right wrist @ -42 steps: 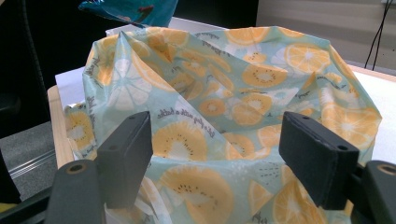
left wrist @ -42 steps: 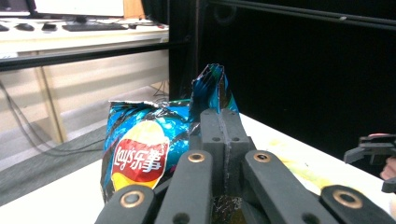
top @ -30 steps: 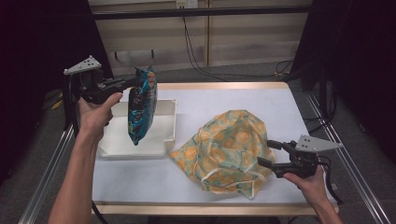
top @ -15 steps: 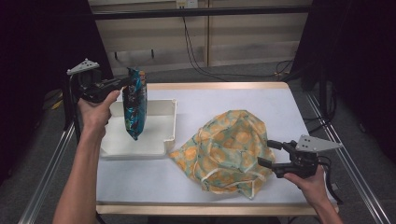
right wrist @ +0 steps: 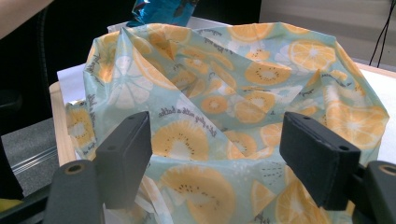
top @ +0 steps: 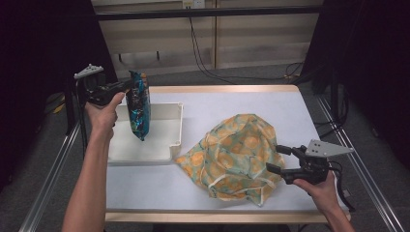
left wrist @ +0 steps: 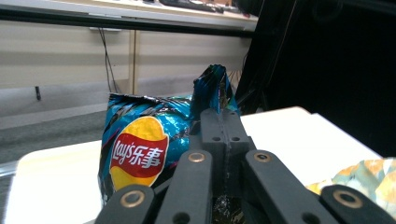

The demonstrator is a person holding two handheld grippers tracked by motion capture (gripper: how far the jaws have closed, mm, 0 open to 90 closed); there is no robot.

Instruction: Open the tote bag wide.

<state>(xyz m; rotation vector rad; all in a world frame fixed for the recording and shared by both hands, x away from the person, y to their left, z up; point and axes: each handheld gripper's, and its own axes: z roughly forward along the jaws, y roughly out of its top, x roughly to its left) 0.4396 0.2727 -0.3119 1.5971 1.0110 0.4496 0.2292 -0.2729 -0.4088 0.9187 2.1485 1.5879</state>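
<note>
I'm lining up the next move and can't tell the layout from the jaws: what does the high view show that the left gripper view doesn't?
High view alone: the white tray under the hanging bag, and the right gripper, open beside the fruit-print cloth bag. Left gripper view alone: the Lay's logo on the chip bag. Both: the left gripper shut on the chip bag's top edge.

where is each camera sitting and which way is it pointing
High view: above the person's side, looking forward and down on the table; both forearms show.
Left gripper view: on the left tool, looking along its shut jaws at the Lay's chip bag.
Right gripper view: on the right tool, facing the fruit-print cloth bag between open jaws.
Shared: both bags appear in all three.
</note>
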